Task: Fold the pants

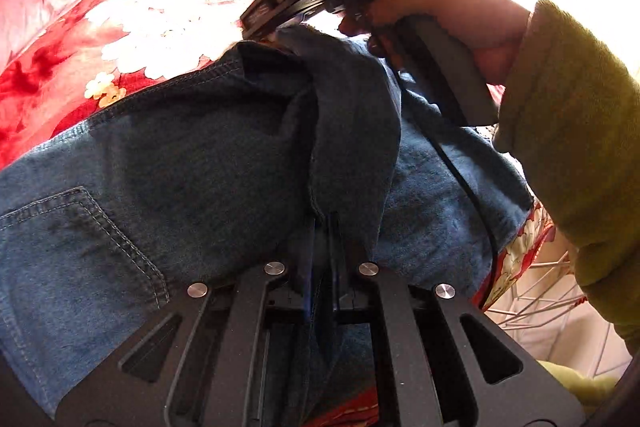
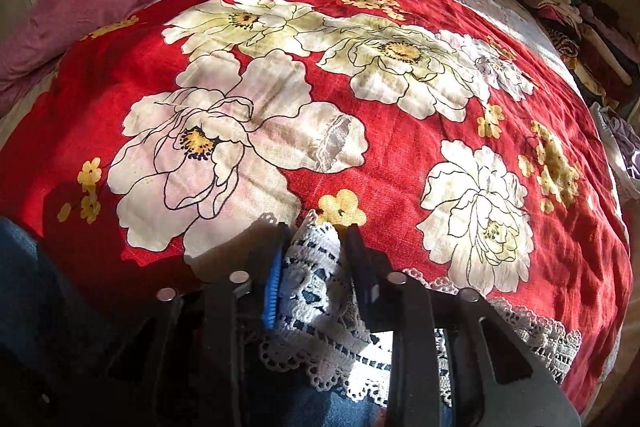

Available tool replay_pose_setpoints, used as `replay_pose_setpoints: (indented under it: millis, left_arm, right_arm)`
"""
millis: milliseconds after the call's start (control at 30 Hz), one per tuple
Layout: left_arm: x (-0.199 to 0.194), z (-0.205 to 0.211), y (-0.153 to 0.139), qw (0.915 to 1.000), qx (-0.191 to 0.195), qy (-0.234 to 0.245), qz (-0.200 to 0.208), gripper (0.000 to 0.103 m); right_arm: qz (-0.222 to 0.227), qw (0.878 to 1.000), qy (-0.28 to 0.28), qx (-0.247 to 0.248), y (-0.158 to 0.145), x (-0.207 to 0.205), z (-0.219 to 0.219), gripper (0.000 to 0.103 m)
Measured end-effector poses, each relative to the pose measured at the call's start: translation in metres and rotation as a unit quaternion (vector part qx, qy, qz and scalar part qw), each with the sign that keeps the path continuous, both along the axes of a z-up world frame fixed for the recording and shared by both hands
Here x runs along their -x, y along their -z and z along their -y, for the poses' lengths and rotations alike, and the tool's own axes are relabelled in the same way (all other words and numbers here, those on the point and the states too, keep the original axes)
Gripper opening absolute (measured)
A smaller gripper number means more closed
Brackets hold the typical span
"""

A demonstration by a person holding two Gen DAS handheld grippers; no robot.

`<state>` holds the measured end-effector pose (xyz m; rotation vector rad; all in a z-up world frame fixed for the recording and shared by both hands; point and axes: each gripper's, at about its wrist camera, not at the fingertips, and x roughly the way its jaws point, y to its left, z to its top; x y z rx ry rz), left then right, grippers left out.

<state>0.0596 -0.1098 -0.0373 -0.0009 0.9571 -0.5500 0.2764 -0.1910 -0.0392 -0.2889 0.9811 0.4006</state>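
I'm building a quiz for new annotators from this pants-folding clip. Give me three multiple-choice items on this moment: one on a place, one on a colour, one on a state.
1. Where do the jeans lie?
A. on a wooden floor
B. on a flowered bedspread
C. in a basket

2. What colour is the trim that the right gripper pinches?
A. white lace
B. plain black
C. green

3. How does the left gripper stand?
A. wide open above the cloth
B. shut on nothing
C. shut on a fold of denim

Answers:
1 B: red cloth with big white flowers shows around the jeans.
2 A: white lace trim sits between the right fingers.
3 C: the blue fingers meet with a ridge of denim pinched between them.
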Motion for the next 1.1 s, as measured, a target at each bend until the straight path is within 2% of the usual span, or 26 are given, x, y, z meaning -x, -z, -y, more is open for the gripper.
replay_pose_setpoints:
  millis: [133, 200, 333, 433, 567, 733, 800, 833, 1067, 1100]
  left_arm:
    - [0.003, -0.004, -0.001, 0.9999, 0.011, 0.002, 0.001, 0.001]
    - [0.006, -0.007, -0.002, 0.9999, 0.015, 0.003, 0.002, 0.001]
    - [0.012, -0.011, -0.007, 0.9998, 0.016, 0.006, 0.012, 0.002]
    - [0.012, -0.011, -0.010, 0.9997, 0.016, 0.009, 0.019, 0.005]
    - [0.018, -0.007, -0.017, 0.9993, 0.010, 0.016, 0.032, 0.008]
    - [0.027, 0.019, -0.025, 0.9973, -0.013, 0.044, 0.057, 0.007]
    - [0.017, 0.025, -0.017, 0.9965, -0.040, 0.054, 0.051, 0.000]
    - [0.019, 0.027, -0.015, 0.9958, -0.050, 0.059, 0.047, 0.000]
    - [0.034, 0.017, -0.023, 0.9944, -0.062, 0.063, 0.058, 0.000]
    - [0.036, 0.017, -0.024, 0.9942, -0.062, 0.065, 0.060, 0.000]
  right_arm:
    - [0.023, 0.995, 0.036, -0.085, -0.031, 0.016, 0.040, 0.010]
    - [0.041, 0.991, 0.057, -0.112, -0.046, 0.031, 0.065, 0.010]
    - [0.066, 0.977, 0.101, -0.174, -0.072, 0.068, 0.119, 0.010]
    - [0.078, 0.965, 0.134, -0.210, -0.079, 0.101, 0.155, 0.010]
    - [0.071, 0.950, 0.173, -0.249, -0.072, 0.139, 0.195, 0.010]
    - [0.052, 0.935, 0.212, -0.281, -0.056, 0.169, 0.228, 0.010]
    - [0.041, 0.930, 0.219, -0.293, -0.049, 0.178, 0.236, 0.010]
    - [0.034, 0.926, 0.221, -0.303, -0.045, 0.183, 0.238, 0.010]
    - [0.005, 0.917, 0.228, -0.327, -0.031, 0.222, 0.248, 0.013]
    - [0.002, 0.917, 0.230, -0.325, -0.029, 0.227, 0.248, 0.017]
